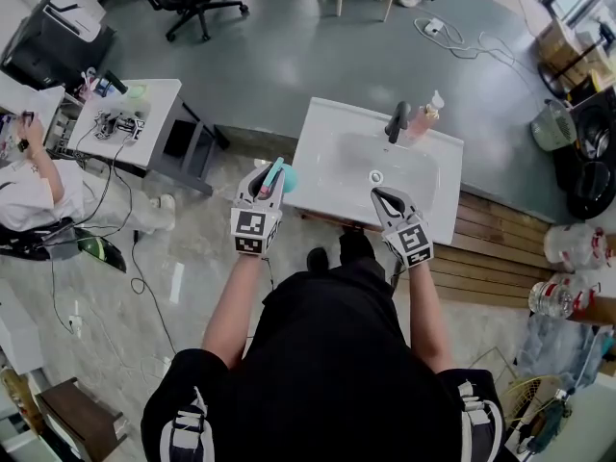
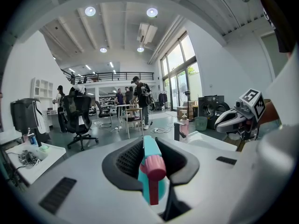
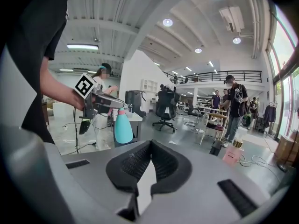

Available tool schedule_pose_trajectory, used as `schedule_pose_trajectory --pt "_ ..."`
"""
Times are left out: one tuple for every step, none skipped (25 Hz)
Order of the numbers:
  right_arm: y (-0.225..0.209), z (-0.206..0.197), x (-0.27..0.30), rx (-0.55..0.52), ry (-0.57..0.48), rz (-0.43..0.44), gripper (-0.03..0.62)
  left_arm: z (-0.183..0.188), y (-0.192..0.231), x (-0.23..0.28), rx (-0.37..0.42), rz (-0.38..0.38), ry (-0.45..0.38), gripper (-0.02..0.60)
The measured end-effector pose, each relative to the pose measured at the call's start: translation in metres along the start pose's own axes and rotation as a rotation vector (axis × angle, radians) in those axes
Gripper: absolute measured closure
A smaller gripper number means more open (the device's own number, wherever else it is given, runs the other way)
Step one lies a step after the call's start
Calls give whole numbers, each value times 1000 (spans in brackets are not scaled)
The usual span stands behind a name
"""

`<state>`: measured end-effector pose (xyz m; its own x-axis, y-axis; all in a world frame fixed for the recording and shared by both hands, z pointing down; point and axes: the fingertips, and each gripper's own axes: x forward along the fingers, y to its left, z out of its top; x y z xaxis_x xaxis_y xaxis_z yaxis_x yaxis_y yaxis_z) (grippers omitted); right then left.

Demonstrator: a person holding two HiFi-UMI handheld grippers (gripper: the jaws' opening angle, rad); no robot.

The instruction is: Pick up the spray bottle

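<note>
A teal spray bottle (image 1: pixel 278 174) with a pink collar hangs from my left gripper (image 1: pixel 266 183), just off the left front corner of the white sink basin (image 1: pixel 332 133). In the left gripper view the bottle's head (image 2: pixel 152 169) is clamped between the black pads, so my left gripper (image 2: pixel 148 147) is shut on it. From the right gripper view the bottle's teal body (image 3: pixel 123 128) dangles below the left gripper at the left. My right gripper (image 1: pixel 387 198) hovers over the basin's front edge, and its jaws (image 3: pixel 150 146) meet at the tips with nothing between them.
On the basin's far rim are a black faucet (image 1: pixel 397 121) and a pink soap bottle (image 1: pixel 424 118). A small white table (image 1: pixel 159 99) and a seated person (image 1: pixel 24 195) are at the left. Wooden planks (image 1: pixel 500 248), water jugs (image 1: pixel 576 246) and a washing machine (image 1: pixel 592 157) fill the right.
</note>
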<state>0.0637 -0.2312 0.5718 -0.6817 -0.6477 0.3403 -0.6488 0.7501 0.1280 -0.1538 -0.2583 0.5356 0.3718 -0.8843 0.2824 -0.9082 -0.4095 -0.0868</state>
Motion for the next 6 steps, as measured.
schedule_pose_trajectory --pt "0 -2 -1 1 -1 1 579 0 -2 0 2 0 0 485" --pt "0 -3 -2 1 -2 1 579 -1 -3 -1 3 1 1 485" --pt "0 -3 -3 1 -2 1 579 -2 -3 -1 3 2 3 485" --pt "0 -3 -4 0 -3 0 579 -2 -4 -2 3 2 3 485" --pt "0 -2 -5 -1 -4 -1 579 -2 -5 -2 2 3 4 485" --pt "0 -2 -5 -3 -5 -2 579 -2 -5 -3 1 4 4 485"
